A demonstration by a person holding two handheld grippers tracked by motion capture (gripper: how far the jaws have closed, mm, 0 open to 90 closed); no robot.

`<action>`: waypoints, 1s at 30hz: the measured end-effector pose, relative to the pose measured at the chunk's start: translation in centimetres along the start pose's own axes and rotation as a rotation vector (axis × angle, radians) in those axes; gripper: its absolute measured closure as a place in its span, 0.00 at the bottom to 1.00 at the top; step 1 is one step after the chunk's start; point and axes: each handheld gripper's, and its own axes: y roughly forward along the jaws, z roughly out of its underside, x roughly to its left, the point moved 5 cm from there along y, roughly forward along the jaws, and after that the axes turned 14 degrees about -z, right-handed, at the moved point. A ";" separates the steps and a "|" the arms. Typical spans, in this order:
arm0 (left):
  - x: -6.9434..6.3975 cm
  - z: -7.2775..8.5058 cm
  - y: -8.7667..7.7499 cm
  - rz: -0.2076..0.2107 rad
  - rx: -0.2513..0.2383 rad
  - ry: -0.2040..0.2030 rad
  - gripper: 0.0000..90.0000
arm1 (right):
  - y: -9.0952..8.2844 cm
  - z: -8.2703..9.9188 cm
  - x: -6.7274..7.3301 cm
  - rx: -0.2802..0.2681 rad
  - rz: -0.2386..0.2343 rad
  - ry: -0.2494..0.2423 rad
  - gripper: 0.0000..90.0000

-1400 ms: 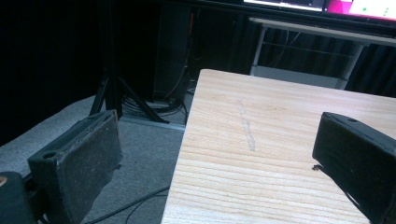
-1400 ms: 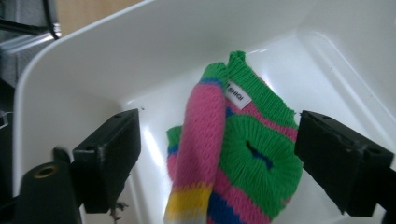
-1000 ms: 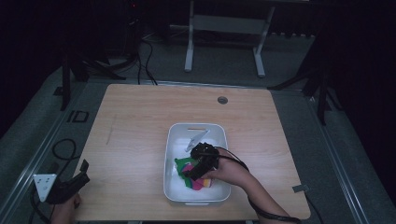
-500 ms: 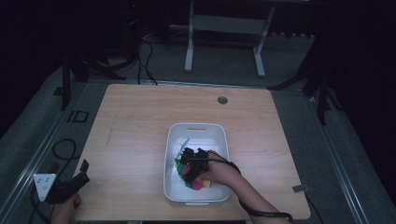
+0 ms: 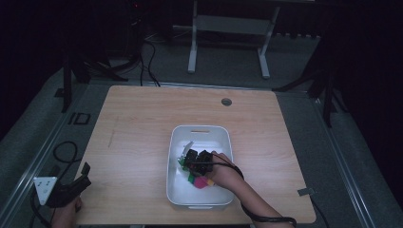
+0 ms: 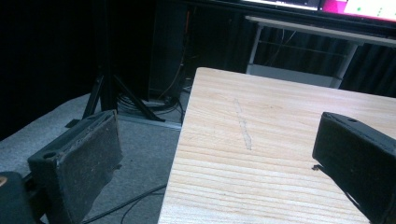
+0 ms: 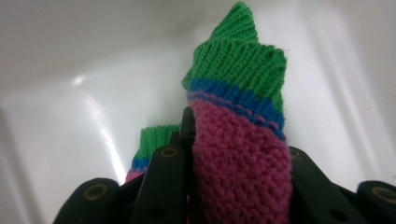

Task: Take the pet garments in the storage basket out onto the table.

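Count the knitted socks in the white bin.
2. One sock, pink with a blue and green cuff, is clamped in the right gripper's jaws; a second cuff peeks behind, left. More may be hidden.

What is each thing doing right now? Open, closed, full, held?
right gripper: shut on the knitted sock, jaws have just been closing.
knitted sock: pinched, inside the bin.
white bin: open-topped, on the table, holding colourful things.
left gripper: open, nothing between its jaws.
table: bare wood around the bin.

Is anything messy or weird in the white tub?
Nothing is spilled or broken. The knitted sock is bunched up and pinched in the right gripper inside the white tub, so it looks crumpled rather than flat.
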 end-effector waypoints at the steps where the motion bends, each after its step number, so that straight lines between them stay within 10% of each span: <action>1: 0.0 0.0 0.0 0.000 0.000 0.000 0.02 | -0.5 -0.1 0.0 -0.018 0.002 0.002 0.83; 30: 0.0 0.0 -0.1 -0.008 -0.007 -0.001 0.02 | -14.7 -1.2 -0.1 -0.305 0.091 -0.037 0.83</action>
